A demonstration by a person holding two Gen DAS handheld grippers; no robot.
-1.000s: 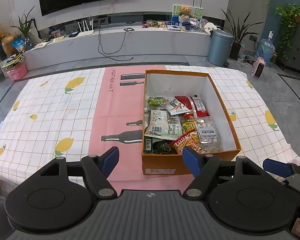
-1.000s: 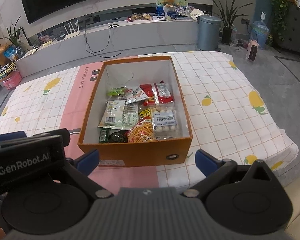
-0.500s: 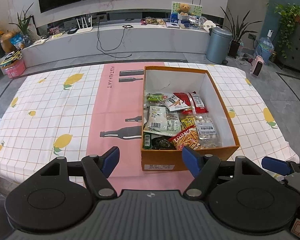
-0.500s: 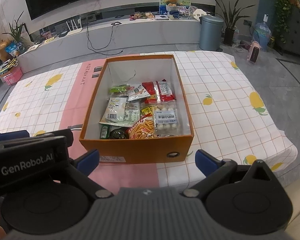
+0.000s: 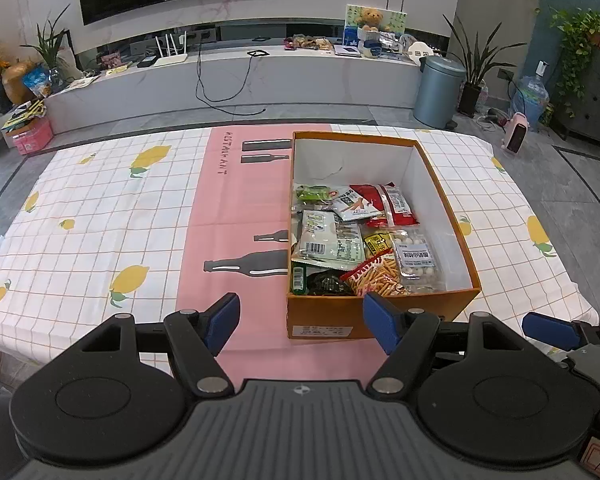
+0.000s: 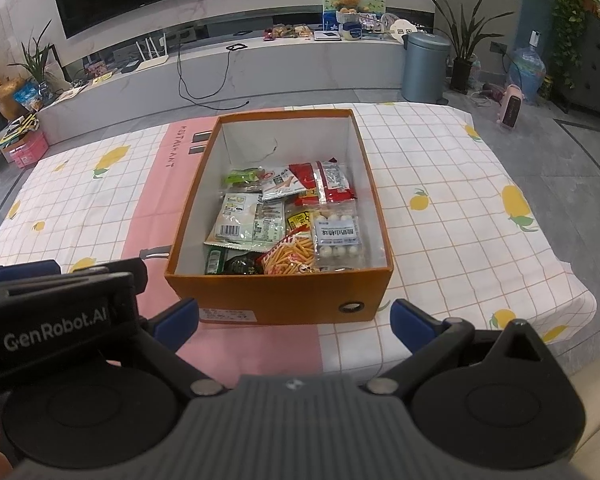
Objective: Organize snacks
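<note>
An orange cardboard box [image 5: 328, 318] [image 6: 284, 300] stands on the table, white inside and filled at its near end with several snack packets [image 5: 356, 236] [image 6: 288, 216]. Among them are a red pack [image 6: 320, 184], a bag of orange sticks [image 6: 292, 254], a clear pack of white balls [image 6: 338, 236] and a pale green bag [image 6: 236, 220]. My left gripper [image 5: 300, 320] hangs open in front of the box's near left corner, nothing between its blue pads. Wide open too, my right gripper [image 6: 294, 318] faces the box's near wall and holds nothing.
A checked lemon-print tablecloth [image 5: 100, 220] with a pink centre strip covers the table [image 6: 440, 220]. Behind it run a low white TV bench [image 5: 240, 76], a grey bin [image 5: 438, 88], plants and a water jug. The left gripper's body [image 6: 56, 312] crowds the right view's left side.
The box sits a little lower and farther in both views than a second ago; both grippers stay open and empty.
</note>
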